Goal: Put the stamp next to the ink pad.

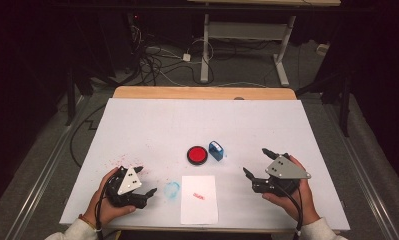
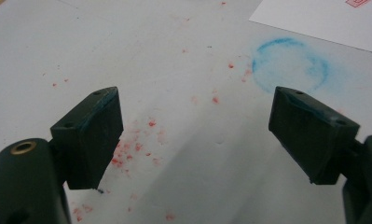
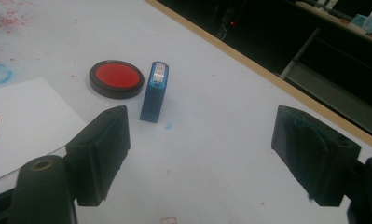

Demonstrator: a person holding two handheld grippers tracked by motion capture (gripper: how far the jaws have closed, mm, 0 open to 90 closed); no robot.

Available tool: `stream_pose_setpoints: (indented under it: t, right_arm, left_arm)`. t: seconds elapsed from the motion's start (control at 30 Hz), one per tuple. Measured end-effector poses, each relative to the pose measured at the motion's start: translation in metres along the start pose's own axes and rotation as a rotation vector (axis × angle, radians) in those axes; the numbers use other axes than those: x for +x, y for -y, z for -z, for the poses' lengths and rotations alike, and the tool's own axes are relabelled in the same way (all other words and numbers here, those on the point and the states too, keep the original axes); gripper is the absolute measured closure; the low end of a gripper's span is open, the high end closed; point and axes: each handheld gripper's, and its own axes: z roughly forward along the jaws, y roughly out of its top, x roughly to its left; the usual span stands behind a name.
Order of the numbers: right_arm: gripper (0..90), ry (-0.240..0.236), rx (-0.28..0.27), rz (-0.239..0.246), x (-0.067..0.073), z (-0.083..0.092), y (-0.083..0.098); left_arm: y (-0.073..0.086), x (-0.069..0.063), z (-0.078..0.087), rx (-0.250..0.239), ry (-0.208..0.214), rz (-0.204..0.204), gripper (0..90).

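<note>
The left hand-held gripper (image 1: 146, 181) rests wide open and empty near the desk's (image 1: 137, 120) front-left corner. Mid-desk, the blue stamp (image 1: 216, 150) stands just beside, perhaps touching, the red ink pad (image 1: 197, 155). The right hand-held gripper (image 1: 256, 161) gapes empty.

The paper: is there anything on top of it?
The paper carries one small red stamp mark near its middle; nothing else lies on it. The ink pad and blue stamp stand beyond it on the table. What is under the sheet is hidden.
</note>
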Motion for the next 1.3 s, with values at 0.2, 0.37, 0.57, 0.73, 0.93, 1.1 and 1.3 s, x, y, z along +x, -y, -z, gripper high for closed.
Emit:
stream_pose_setpoints:
  t: [0.2, 0.37, 0.57, 0.73, 0.93, 1.1, 1.3]
  right_arm:
    - [20.0, 0.004, 0.014, -0.003, -0.001, 0.004, 0.010]
    - [20.0, 0.008, 0.032, -0.012, -0.001, 0.009, 0.018]
    - [20.0, 0.013, 0.045, -0.013, -0.002, 0.014, 0.029]
    - [20.1, 0.017, 0.060, -0.033, -0.003, 0.017, 0.043]
    - [20.5, 0.020, 0.080, -0.056, -0.002, 0.018, 0.061]
    - [20.6, -0.002, 0.083, -0.058, 0.003, 0.015, 0.066]
    - [20.4, -0.008, 0.058, -0.057, 0.006, 0.015, 0.064]
  left_arm:
    - [0.000, 0.000, 0.000, -0.001, -0.001, -0.005, 17.2]
    - [-0.001, 0.002, 0.000, -0.006, -0.009, -0.014, 17.2]
    - [-0.002, 0.003, 0.000, -0.007, -0.011, -0.014, 17.2]
    - [-0.003, 0.004, -0.001, -0.009, -0.009, -0.012, 17.2]
    - [-0.003, 0.004, -0.001, -0.008, -0.004, -0.004, 17.2]
    - [-0.003, 0.003, 0.000, -0.011, -0.011, -0.017, 17.2]
    - [-0.003, 0.001, 0.005, -0.021, -0.019, -0.037, 17.2]
